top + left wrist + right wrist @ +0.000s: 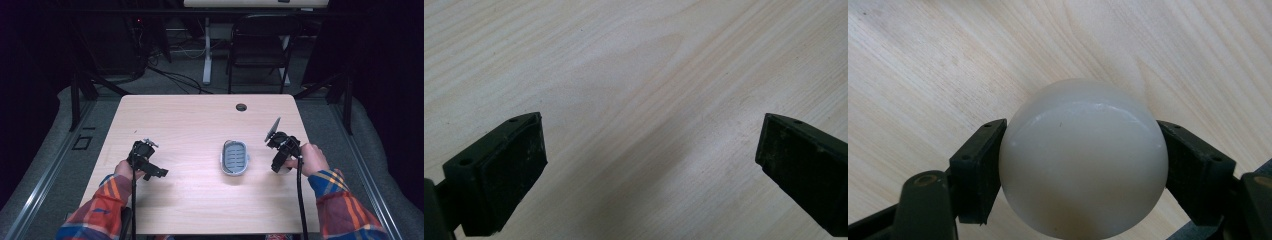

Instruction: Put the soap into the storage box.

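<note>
The pale wooden table carries everything, and the small grey-and-white tray lying a little right of its middle serves as the landmark. The tray is an oblong dish with a ribbed grey floor and a white rim; nothing can be made out lying in it. Well to the left of the tray, near the table's left edge, a hand in a plaid sleeve holds the left gripper low over the wood; in the left gripper view its two black jaws stand wide apart with bare wood grain between them and nothing in their hold. Just to the right of the tray, the other hand holds the right gripper, tipped downward toward the tabletop. In the right gripper view its jaws are closed against both sides of a smooth white ball, one pad pressing each flank, with the wood of the table behind the ball.
</note>
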Motion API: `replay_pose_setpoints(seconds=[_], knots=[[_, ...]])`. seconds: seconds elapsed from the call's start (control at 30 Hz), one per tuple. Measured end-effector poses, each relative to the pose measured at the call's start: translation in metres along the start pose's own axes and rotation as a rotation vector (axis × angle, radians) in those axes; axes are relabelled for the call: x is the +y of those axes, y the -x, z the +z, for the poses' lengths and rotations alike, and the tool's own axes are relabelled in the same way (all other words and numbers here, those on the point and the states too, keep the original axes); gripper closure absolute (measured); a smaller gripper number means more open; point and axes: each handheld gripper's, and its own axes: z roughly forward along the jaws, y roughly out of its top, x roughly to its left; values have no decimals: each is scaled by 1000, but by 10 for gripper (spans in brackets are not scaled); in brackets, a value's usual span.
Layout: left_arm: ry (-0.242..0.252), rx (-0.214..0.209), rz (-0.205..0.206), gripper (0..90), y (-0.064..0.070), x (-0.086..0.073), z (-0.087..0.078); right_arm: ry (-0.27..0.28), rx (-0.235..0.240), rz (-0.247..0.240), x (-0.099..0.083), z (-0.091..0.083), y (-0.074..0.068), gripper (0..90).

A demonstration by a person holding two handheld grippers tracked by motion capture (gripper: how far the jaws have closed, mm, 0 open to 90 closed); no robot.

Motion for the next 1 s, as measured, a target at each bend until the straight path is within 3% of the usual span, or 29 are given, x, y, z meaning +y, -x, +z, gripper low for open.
replay_pose_setpoints(seconds=[0.57,0.6,0.93,0.97,1.0], knots=[[-2,-1,0,0,0,0,0,18,-16,-30,16,-18,-7,246],[-2,-1,0,0,0,0,0,-1,-18,-40,18,-21,-6,246],[-3,-2,0,0,0,0,0,22,-17,-50,27,-23,-11,246],[-3,-2,0,0,0,0,0,-5,-18,-67,29,-26,-11,246],[-3,-2,0,0,0,0,0,16,-11,-50,29,-25,-12,246]])
